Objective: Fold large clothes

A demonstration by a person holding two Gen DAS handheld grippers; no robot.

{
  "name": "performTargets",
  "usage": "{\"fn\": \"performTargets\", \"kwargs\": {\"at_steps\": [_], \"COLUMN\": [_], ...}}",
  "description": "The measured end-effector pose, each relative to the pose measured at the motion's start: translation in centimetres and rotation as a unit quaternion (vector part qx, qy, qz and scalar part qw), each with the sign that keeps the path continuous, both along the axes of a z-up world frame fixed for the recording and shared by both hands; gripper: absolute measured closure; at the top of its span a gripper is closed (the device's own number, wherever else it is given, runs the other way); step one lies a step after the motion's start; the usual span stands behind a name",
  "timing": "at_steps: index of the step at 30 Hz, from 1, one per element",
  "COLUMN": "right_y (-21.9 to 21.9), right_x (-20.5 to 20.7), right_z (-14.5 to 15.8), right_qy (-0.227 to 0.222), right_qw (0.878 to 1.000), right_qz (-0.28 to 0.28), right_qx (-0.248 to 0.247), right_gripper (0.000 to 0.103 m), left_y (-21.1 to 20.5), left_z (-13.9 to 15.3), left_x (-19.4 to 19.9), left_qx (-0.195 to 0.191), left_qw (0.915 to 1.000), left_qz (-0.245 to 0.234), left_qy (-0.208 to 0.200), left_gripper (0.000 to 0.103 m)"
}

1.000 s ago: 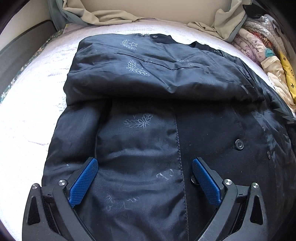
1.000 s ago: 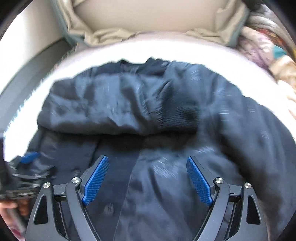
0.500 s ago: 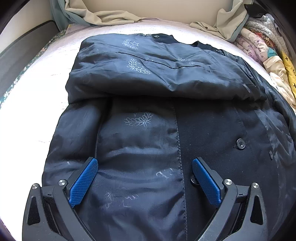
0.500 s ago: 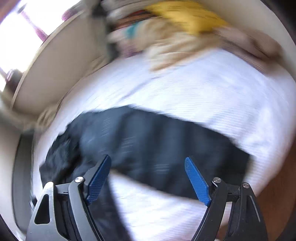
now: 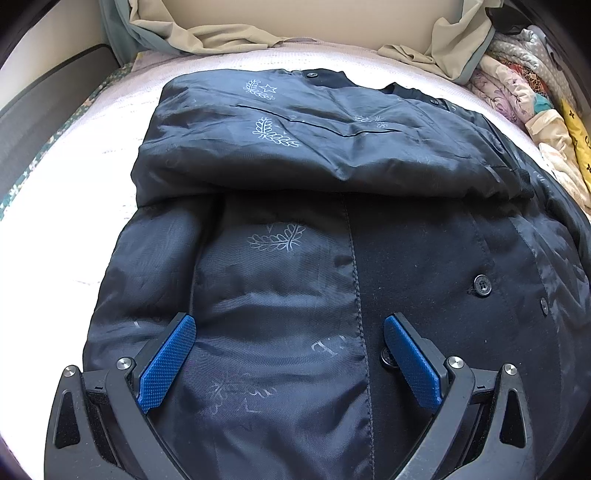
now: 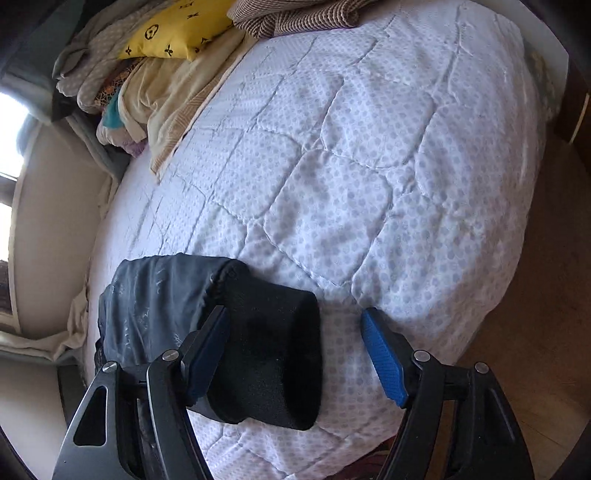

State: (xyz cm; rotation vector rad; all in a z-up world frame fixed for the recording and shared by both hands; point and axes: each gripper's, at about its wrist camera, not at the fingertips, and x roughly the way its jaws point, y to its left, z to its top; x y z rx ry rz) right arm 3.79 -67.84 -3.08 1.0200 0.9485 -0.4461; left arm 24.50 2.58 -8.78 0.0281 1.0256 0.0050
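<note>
The dark jacket (image 5: 332, 258) lies lining-up on the bed, its satiny fabric printed with pale leaf sprigs and stitched down a central seam; a matte black placket with round buttons (image 5: 482, 285) runs at 3 o'clock. One sleeve is folded across the top, so its long axis runs 9 to 3. The left gripper (image 5: 290, 354) hovers low at 6 o'clock with its textured blue pads spread wide, holding nothing. In the right wrist view, the other sleeve (image 6: 207, 321) stretches from 8 o'clock toward centre, ending in a thick ribbed knit cuff (image 6: 280, 354). The right gripper (image 6: 295, 354) is wide open, the cuff lying between its pads, ungrasped. The white dotted quilt (image 6: 351, 177) is puffy and diamond-stitched. Folded linens and a yellow pillow (image 6: 177, 29) are heaped at 11 o'clock; wooden floor (image 6: 546, 314) shows at 3.
</note>
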Motion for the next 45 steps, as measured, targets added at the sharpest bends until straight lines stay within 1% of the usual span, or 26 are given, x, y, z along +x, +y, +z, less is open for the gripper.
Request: {"fn": "performTargets", "kwargs": {"at_steps": [3,7,9,10,11,12,13,14,15,17,18,20,23,25,28,30,31,35,37,39,42,45], "right_y": [0.6,1.6,2.0,2.3,2.7,3.0,3.1,3.2,3.4,3.6,3.7,3.9,5.3,7.0,11.1,14.5,16.7,25.2,29.6,33.8,40.3,45.2], "right_x": [1.0,2.3,2.6,2.9,3.0,3.1,3.1,3.1,3.3,3.5,3.4,3.3,3.2,3.7,5.4,7.1,8.3,12.9,15.1,17.2,20.3,22.2], "right_z": [-0.3,-0.1,0.1,0.1,0.2,0.4,0.5,0.5,0.5,0.5,0.7,1.7,5.1,7.5,11.9,14.1,15.2,17.1,17.0,16.4,13.9,11.1], "right_qy": [0.009,0.019,0.026,0.030,0.033,0.033,0.031,0.024,0.020,0.024,0.025,0.012,-0.018,-0.040,-0.088,-0.117,-0.131,-0.169,-0.179,-0.177,-0.158,-0.136], "right_qw": [0.999,0.996,0.995,0.994,0.993,0.992,0.992,0.992,0.993,0.993,0.993,0.994,0.989,0.985,0.973,0.962,0.954,0.927,0.914,0.900,0.878,0.863], "right_qz": [0.035,0.061,0.069,0.072,0.076,0.081,0.083,0.085,0.087,0.086,0.084,0.078,0.091,0.107,0.154,0.195,0.221,0.306,0.344,0.383,0.442,0.481], "right_qx": [-0.021,-0.055,-0.072,-0.080,-0.087,-0.093,-0.094,-0.087,-0.077,-0.078,-0.079,-0.081,-0.116,-0.130,-0.151,-0.154,-0.154,-0.137,-0.122,-0.111,-0.091,-0.071], "right_gripper": [0.030,0.030,0.034,0.039,0.046,0.051,0.061,0.077,0.082,0.094,0.097,0.098,0.098,0.098,0.098,0.098,0.098,0.098,0.098,0.098,0.098,0.098], "left_y": [-0.2,-0.3,-0.2,-0.1,-0.1,-0.1,-0.1,-0.1,-0.2,-0.1,-0.1,0.2,0.3,0.3,0.2,0.3,0.4,1.1,1.6,2.2,3.0,3.5], "left_z": [0.0,0.0,0.0,0.0,0.0,0.0,0.0,0.0,0.0,0.0,0.1,0.2,0.5,0.6,1.0,1.5,1.7,2.7,3.3,3.9,4.4,4.7], "left_x": [0.0,0.1,0.1,0.2,0.1,0.1,0.1,0.1,0.1,0.1,0.1,0.0,0.0,-0.1,-0.2,-0.5,-0.7,-1.1,-1.3,-1.2,-1.1,-1.0], "left_qx": [0.003,0.004,0.002,0.001,0.001,0.001,0.001,0.001,0.001,0.000,-0.002,-0.007,-0.009,-0.008,-0.015,-0.026,-0.034,-0.066,-0.079,-0.091,-0.103,-0.110], "left_qw": [1.0000,1.0000,1.0000,1.0000,1.0000,1.0000,1.0000,1.0000,1.0000,1.0000,1.0000,1.0000,0.9999,0.9999,0.9997,0.9995,0.9993,0.9976,0.9965,0.9953,0.9936,0.9925], "left_qz": [0.002,0.004,0.003,0.003,0.003,0.003,0.003,0.004,0.004,0.003,0.002,0.002,0.004,0.006,0.011,0.013,0.014,0.020,0.025,0.032,0.042,0.050], "left_qy": [0.000,0.000,0.000,0.000,0.000,0.000,0.000,0.000,0.001,0.001,0.002,0.004,0.007,0.010,0.014,0.012,0.010,0.003,-0.004,-0.010,-0.016,-0.019], "left_gripper": [0.000,0.000,0.000,0.000,0.000,0.000,0.000,0.000,0.000,0.000,0.000,0.000,0.000,0.000,0.001,0.001,0.001,0.001,0.001,0.001,0.001,0.001]}}
